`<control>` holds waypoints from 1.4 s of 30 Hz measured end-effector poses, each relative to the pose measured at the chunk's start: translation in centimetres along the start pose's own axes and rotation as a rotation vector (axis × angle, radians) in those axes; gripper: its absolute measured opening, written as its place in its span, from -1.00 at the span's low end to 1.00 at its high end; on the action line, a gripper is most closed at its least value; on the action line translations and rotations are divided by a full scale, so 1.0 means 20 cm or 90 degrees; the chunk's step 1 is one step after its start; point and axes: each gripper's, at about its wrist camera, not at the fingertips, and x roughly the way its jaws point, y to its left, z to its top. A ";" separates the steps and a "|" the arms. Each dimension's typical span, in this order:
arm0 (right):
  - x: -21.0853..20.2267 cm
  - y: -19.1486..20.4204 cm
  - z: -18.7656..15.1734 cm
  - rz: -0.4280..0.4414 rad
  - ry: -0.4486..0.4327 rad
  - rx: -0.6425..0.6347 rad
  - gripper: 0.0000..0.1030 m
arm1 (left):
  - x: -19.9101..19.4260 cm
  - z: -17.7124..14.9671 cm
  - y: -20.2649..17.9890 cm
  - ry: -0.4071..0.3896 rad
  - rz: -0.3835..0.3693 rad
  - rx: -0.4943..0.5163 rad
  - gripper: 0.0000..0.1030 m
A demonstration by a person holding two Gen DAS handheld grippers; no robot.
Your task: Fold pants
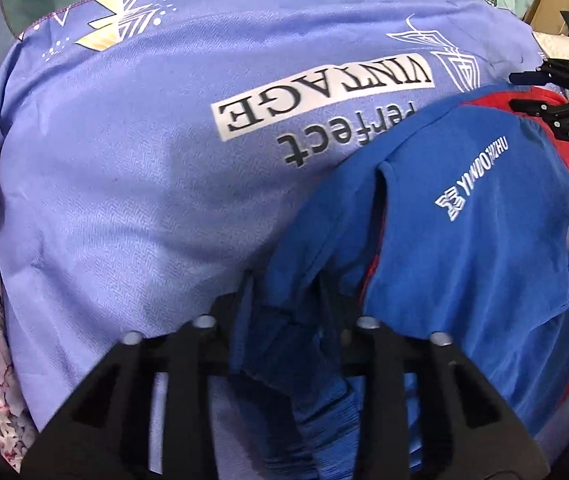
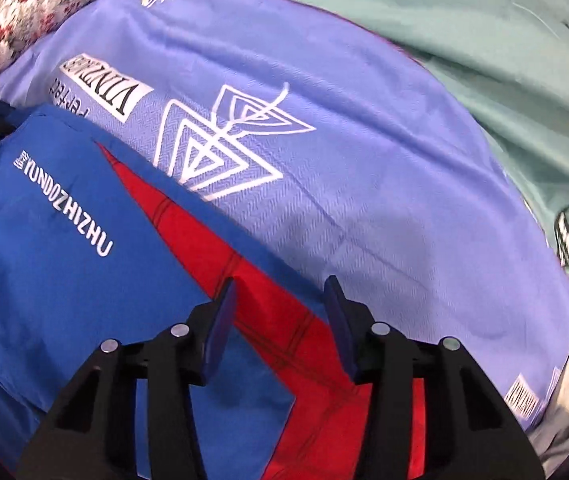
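Left gripper [image 1: 284, 300]: jaws clenched on a bunched fold of the blue-red pants [image 1: 464, 220]. Right gripper [image 2: 280, 312]: jaws released above the pants' red panel. Pants lie on the lavender bedsheet [image 1: 144, 160].

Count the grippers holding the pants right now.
1. The left gripper has a bunch of the blue pants between its fingers; the right gripper hangs open above them.

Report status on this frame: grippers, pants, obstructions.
Left gripper shut on pants fabric. Right gripper open above the red panel. Pants on the purple sheet, partly folded. Nothing in the way.
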 end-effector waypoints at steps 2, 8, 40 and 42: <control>0.01 -0.01 0.01 0.003 0.004 -0.012 -0.09 | 0.03 0.01 0.04 0.001 0.042 -0.005 0.61; 0.05 -0.07 0.03 0.056 0.003 -0.017 -0.09 | 0.05 0.02 0.08 -0.008 0.010 -0.007 0.51; -0.94 0.42 -0.85 0.281 -0.130 0.013 -0.92 | -0.79 -0.64 -0.38 -0.147 -0.040 0.075 -0.89; -0.90 0.51 -0.95 0.296 -0.112 0.014 -0.92 | -0.75 -0.72 -0.41 -0.137 -0.044 0.070 -0.88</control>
